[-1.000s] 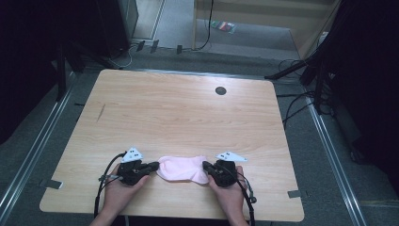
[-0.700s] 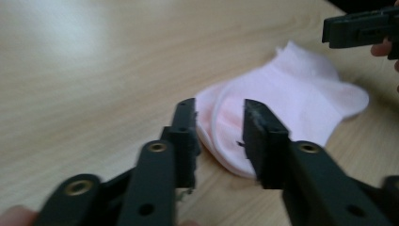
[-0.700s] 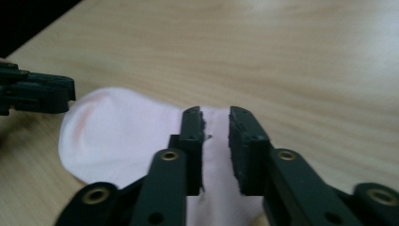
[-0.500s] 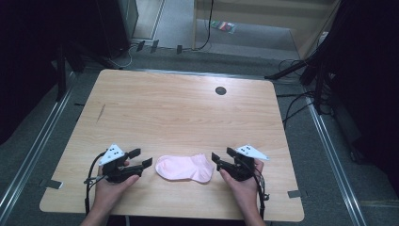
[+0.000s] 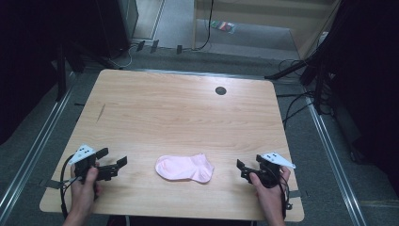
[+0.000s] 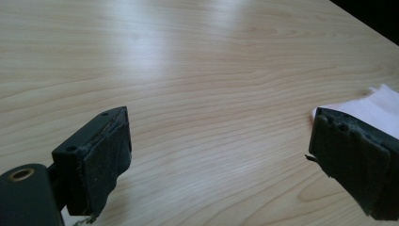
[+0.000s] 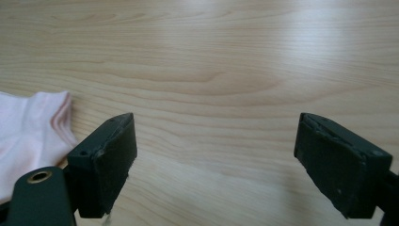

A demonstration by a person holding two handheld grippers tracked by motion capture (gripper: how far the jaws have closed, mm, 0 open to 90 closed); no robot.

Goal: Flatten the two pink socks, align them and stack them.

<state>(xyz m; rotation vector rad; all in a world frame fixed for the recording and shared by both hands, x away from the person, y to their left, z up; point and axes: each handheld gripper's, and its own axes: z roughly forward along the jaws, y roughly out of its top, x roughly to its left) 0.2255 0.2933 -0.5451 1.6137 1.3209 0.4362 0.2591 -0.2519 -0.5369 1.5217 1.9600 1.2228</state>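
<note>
We see, from above, the left gripper (image 5: 113, 167) near the table's (image 5: 188, 108) front-left corner, held in the left hand (image 5: 84, 186). Its jaws are spread w/ nothing between them; they've just been opening. In the left gripper view the same two black jaws stand wide apart over bare wood, and a bit of the sock (image 6: 376, 106) peeks out behind the jaw on that view's right, not touching the pads as far as we can tell.

Mid-table, near the front edge, lies the pink sock (image 5: 184, 168), flat, approx. halfway between the two grippers and well apart from both. Nothing holds it.

Further back, a small dark round hole (image 5: 220, 90) sits in the tabletop, right of centre.

At the front-right we see the right gripper (image 5: 243, 169) in the right hand (image 5: 270, 188), jaws also spread and empty, just been opening too. In the right gripper view the jaws gape over bare wood, w/ the sock's (image 7: 33, 132) edge at that view's left, beside the jaw but outside the gap.
</note>
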